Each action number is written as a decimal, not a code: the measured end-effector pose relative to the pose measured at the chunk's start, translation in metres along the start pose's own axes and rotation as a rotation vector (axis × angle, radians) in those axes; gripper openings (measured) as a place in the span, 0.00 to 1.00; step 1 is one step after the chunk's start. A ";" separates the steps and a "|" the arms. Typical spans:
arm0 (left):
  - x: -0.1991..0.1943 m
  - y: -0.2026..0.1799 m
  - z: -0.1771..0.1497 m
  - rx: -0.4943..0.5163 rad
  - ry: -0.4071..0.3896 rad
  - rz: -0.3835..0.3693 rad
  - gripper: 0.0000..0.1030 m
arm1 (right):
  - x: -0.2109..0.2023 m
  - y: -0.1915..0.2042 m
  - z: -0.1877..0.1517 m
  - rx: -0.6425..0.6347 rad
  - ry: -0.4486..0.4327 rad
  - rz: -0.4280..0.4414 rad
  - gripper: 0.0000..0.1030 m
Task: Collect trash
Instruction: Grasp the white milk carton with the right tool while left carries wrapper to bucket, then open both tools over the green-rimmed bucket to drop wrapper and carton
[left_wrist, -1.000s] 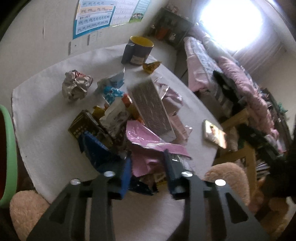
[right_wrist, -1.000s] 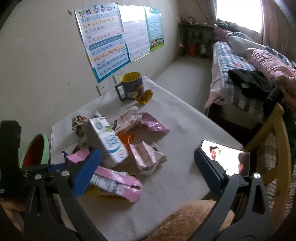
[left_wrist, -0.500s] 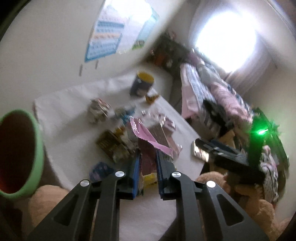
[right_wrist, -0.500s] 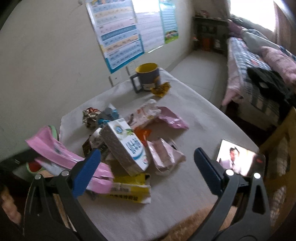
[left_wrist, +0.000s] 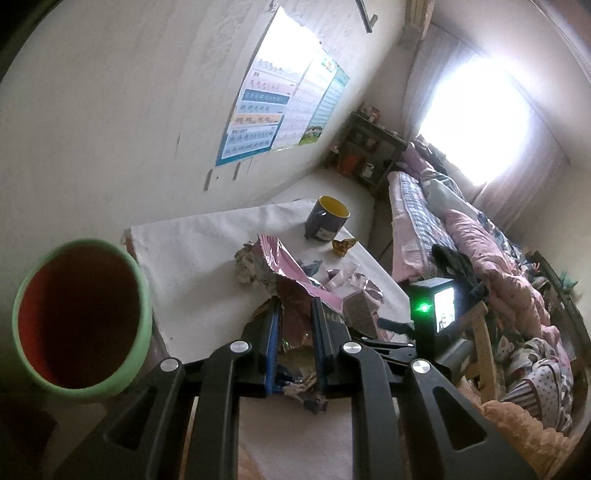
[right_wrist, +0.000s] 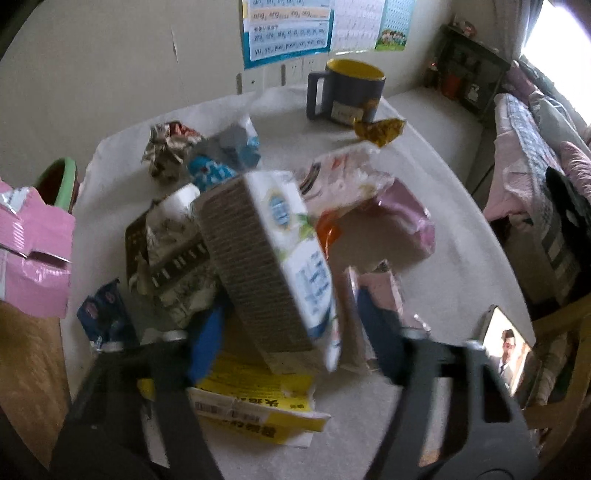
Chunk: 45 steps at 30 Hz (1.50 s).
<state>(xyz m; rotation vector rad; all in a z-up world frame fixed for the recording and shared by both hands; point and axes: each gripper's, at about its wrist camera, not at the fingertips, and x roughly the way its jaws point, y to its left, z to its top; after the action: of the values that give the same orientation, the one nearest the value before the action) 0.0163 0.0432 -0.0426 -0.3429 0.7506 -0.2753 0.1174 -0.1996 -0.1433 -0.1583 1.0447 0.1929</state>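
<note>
1. At nine o'clock in the left wrist view stands a green-rimmed bin (left_wrist: 83, 317) with a red inside, beside the white-clothed surface (left_wrist: 192, 258).
2. The left gripper (left_wrist: 294, 332) pinches a pink foil wrapper (left_wrist: 291, 288) between its blue-padded fingers (left_wrist: 271, 343), lifted above the trash pile.
3. In the right wrist view the same wrapper shows at nine o'clock, near the bin's rim.
4. The right gripper (right_wrist: 295, 339) has just been closing; a white milk carton (right_wrist: 273, 266) lies tilted between its fingers (right_wrist: 203, 343), though blur hides whether the pads press it.
5. A yellow packet (right_wrist: 255, 410) lies under the carton at six o'clock.
6. A dark mug (right_wrist: 351, 94) with a yellow inside stands at twelve o'clock.
7. A phone (right_wrist: 508, 350) lies at four o'clock.
</note>
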 end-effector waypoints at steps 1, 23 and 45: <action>0.000 -0.001 -0.004 0.002 -0.003 0.002 0.13 | -0.002 -0.001 -0.001 0.007 -0.004 0.004 0.42; -0.053 0.089 0.002 -0.120 -0.171 0.135 0.00 | -0.110 0.095 0.046 -0.010 -0.235 0.327 0.38; -0.063 0.193 -0.010 -0.200 -0.158 0.472 0.35 | -0.062 0.271 0.079 -0.165 -0.061 0.531 0.62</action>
<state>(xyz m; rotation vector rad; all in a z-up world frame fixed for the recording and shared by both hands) -0.0112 0.2396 -0.0877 -0.3606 0.6819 0.2713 0.0900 0.0759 -0.0606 -0.0200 0.9929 0.7618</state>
